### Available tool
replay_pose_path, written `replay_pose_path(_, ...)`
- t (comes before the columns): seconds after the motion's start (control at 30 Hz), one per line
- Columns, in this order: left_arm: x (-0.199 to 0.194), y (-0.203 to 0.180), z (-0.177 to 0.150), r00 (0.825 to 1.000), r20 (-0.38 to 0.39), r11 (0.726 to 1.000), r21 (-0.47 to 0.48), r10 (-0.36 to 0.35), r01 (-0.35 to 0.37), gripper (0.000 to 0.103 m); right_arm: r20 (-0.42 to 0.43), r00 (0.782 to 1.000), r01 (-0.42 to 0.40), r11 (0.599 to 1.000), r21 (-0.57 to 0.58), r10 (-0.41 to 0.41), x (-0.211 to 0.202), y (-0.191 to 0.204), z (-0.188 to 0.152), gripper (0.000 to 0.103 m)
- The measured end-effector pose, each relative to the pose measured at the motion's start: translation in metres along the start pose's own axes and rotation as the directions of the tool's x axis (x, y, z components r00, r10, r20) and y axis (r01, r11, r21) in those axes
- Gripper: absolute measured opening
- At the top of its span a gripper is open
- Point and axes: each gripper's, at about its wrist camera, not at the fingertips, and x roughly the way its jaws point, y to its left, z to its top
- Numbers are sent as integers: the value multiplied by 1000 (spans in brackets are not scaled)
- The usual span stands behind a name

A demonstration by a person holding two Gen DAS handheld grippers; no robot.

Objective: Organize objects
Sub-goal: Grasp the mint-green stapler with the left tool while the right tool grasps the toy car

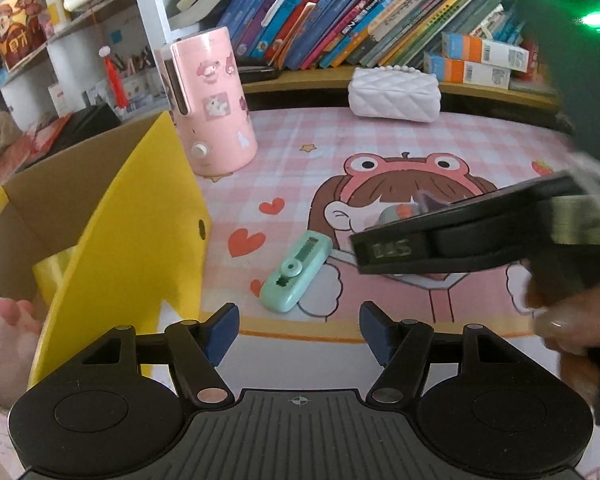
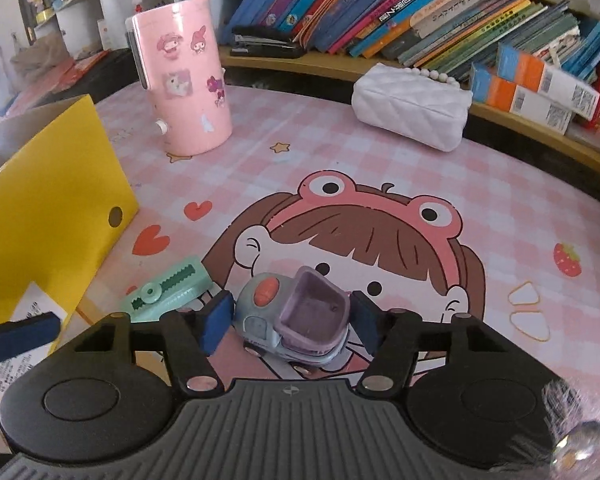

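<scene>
Flanking toy truck (image 2: 296, 320), right tongs (image 2: 290, 320) near mat's edge.

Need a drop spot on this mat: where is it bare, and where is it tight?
Bare: mat right of the toy truck, toward the strawberry print; also between the pink canister and white purse. Tight: yellow box, green case and truck crowd the near left.

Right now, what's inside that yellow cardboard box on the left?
In the left wrist view the yellow cardboard box stands open. Inside show a pink plush item and a yellow plastic bag. The raised yellow flap and near wall cover the rest, so anything deeper is hidden.
</scene>
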Motion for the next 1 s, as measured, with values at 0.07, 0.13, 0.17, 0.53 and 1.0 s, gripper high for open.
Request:
replay_pose_path(0.07, 6, -1, 4, 1000, -6, 1000, -23, -8, 7, 60, 40, 999, -8, 1000, 17, 7, -12, -7, 0, 60)
replay_pose_path(0.13, 13, 0, 8, 1000, -10, 998, -65, -13, 13, 58, 68, 998, 3, 999, 41, -6, -25, -15, 1, 60)
replay_pose_path(0.17, 17, 1, 11, 1000, -8, 996, -89, -14, 13, 58, 83, 996, 12, 998, 56, -17, -33, -20, 0, 61)
replay_pose_path(0.53, 49, 14, 18, 1000, -27, 988, -157, -11, 7, 30, 85, 995, 29, 984, 177, -45, -90, -53, -38, 60)
replay_pose_path(1.0, -37, 11, 0, 976, 93, 977, -64, -197, 203, 23, 62, 992, 93, 975, 203, -108, -127, -23, -77, 60)
